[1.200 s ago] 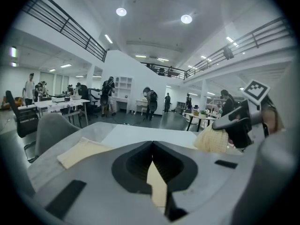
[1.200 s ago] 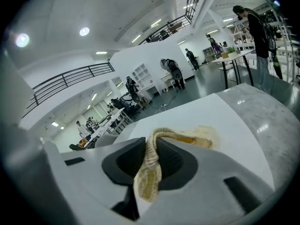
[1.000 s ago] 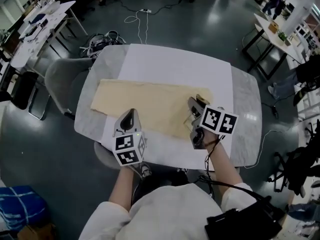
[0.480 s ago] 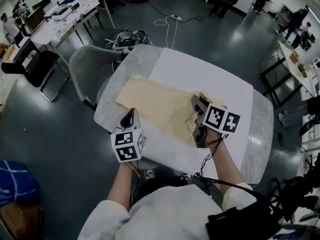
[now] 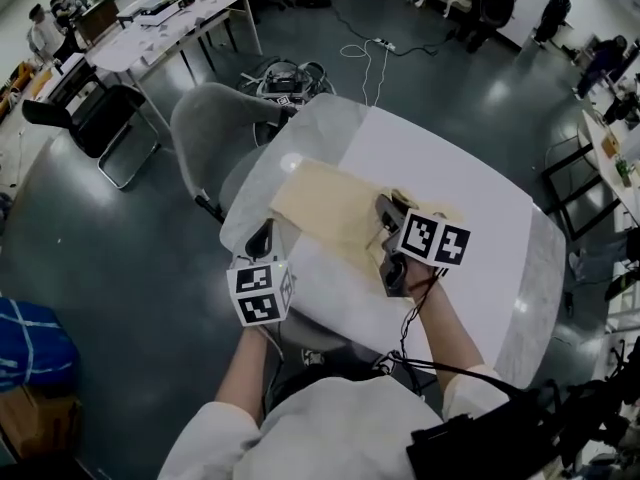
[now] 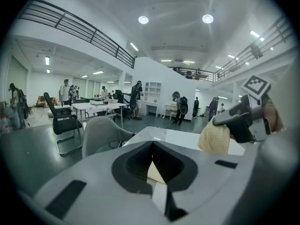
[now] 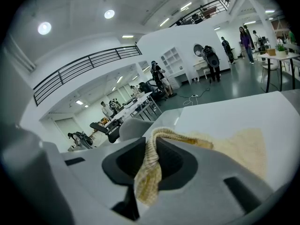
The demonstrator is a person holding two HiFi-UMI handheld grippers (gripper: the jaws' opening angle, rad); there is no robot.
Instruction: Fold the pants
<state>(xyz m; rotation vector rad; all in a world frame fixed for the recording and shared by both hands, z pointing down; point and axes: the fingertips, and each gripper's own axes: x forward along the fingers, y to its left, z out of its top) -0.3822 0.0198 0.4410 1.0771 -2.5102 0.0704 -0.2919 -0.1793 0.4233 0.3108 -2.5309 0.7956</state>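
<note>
Cream pants [image 5: 325, 208] lie lengthwise on the white table [image 5: 450, 168]. My right gripper [image 5: 385, 213] is shut on one end of them. That end is lifted and drapes through the jaws as a checked cream strip [image 7: 149, 172], while the rest lies flat beyond [image 7: 239, 146]. My left gripper [image 5: 262, 238] hovers at the pants' near edge, close to the table's left corner. Its jaws [image 6: 152, 146] stand closed with a sliver of cream cloth [image 6: 154, 172] between them. In the left gripper view the right gripper [image 6: 243, 121] carries the bunched cloth [image 6: 214, 139].
A grey chair [image 5: 215, 133] stands against the table's far left side. Beyond it are cables on the floor [image 5: 285, 76], a black chair [image 5: 95, 118] and long desks [image 5: 170, 18]. More tables and people stand far off on the right [image 5: 600, 68].
Both grippers have travelled sideways toward the table's left end, the right still carrying the lifted end. The stretch of pants lying flat looks shorter, and the head view has swung round.
</note>
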